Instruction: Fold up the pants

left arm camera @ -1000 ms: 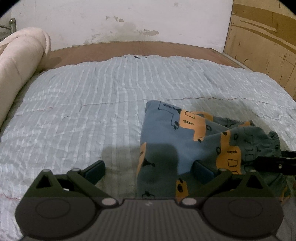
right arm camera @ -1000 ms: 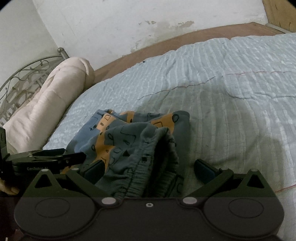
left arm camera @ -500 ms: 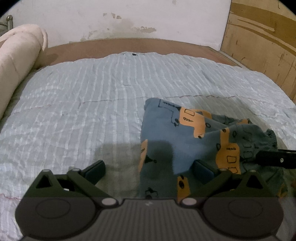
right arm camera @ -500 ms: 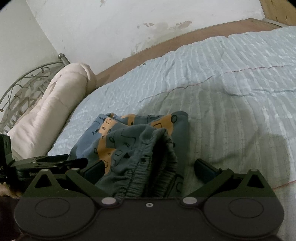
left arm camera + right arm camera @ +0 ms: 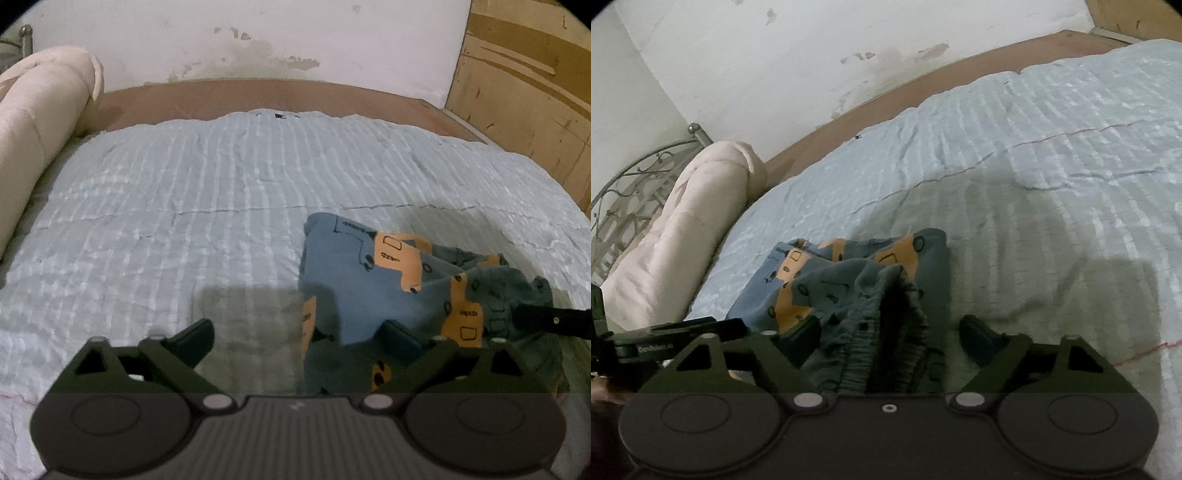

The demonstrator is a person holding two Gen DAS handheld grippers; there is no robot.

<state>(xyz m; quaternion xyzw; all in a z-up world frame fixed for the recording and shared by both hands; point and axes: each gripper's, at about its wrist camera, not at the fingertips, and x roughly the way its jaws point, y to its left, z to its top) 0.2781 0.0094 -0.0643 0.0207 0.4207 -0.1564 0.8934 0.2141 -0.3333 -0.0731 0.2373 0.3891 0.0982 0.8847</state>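
Blue-grey pants with orange truck prints (image 5: 399, 280) lie bunched in a folded heap on the pale blue quilt (image 5: 203, 206). My left gripper (image 5: 299, 334) is open over the heap's left edge, its right finger over the cloth. In the right wrist view the pants (image 5: 857, 288) lie with the elastic waistband nearest the camera. My right gripper (image 5: 890, 332) is open, its fingers either side of the waistband. The right gripper's finger (image 5: 550, 319) shows at the right edge of the left view; the left gripper (image 5: 676, 338) shows at the left of the right view.
A rolled cream duvet (image 5: 33, 122) lies along the bed's left side, by a metal headboard (image 5: 624, 192). A brown bed rim (image 5: 277, 94) and a stained white wall (image 5: 258, 37) are beyond. A wooden panel (image 5: 524, 92) stands at the right.
Both grippers have drawn back slightly from the pants and stay open. The pants have not moved.
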